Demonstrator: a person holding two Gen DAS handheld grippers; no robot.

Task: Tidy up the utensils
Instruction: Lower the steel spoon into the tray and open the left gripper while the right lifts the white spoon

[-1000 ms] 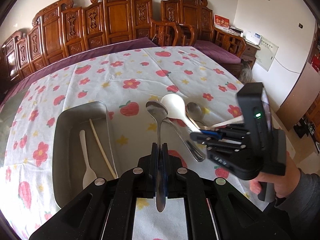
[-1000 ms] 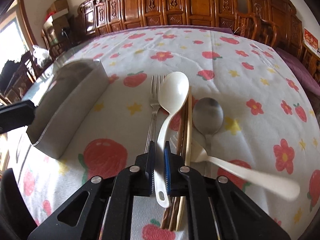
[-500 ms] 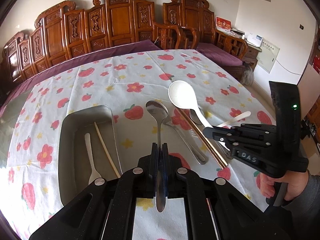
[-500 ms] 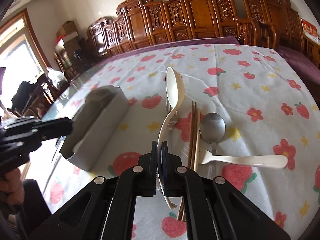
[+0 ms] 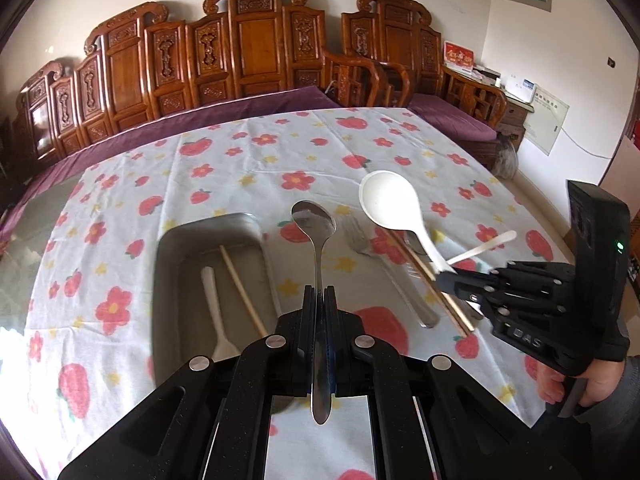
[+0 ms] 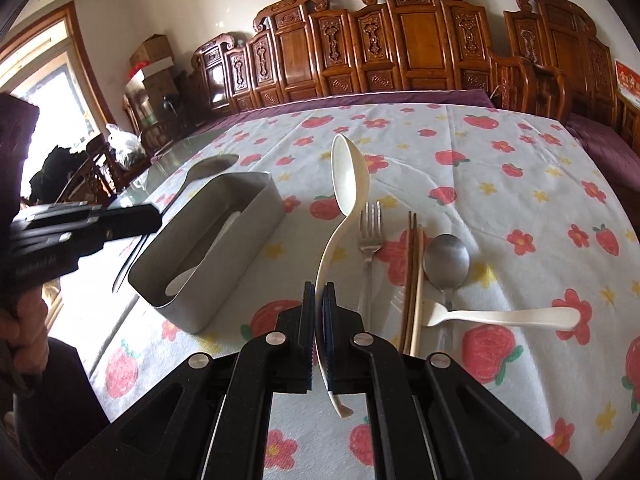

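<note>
Utensils, mixed metal, plastic and wood, on a cloth (image 5: 256, 168) printed with red flowers and strawberries. Left gripper (image 5: 319, 312): black, clamped on the stem of a polished steel spoon (image 5: 314, 220), bowl forward and raised above the cloth, handle tip hanging behind the fingers. Right gripper (image 6: 319, 308): black with blue pads, clamped on the curved stem of a white plastic ladle (image 6: 350, 176), its oval bowl turned edge-on and held above the cloth.

Tray (image 6: 224, 248): rectangular, dull grey metal, rounded corners, left of the loose pieces. Inside it lie a white plastic fork (image 5: 214, 312) and one pale wooden chopstick (image 5: 242, 288); the fork's tines are cut off behind the left gripper.

Loose on the cloth, right of the tray: steel fork (image 6: 370, 236), a pair of brown chopsticks (image 6: 414, 280), matte steel spoon (image 6: 446, 258), and a white plastic fork (image 6: 500, 316) lying crosswise over the spoon's stem. The chopsticks' near ends are hidden by the right gripper.

Carved wooden chairs (image 6: 416, 40) stand behind the table.
</note>
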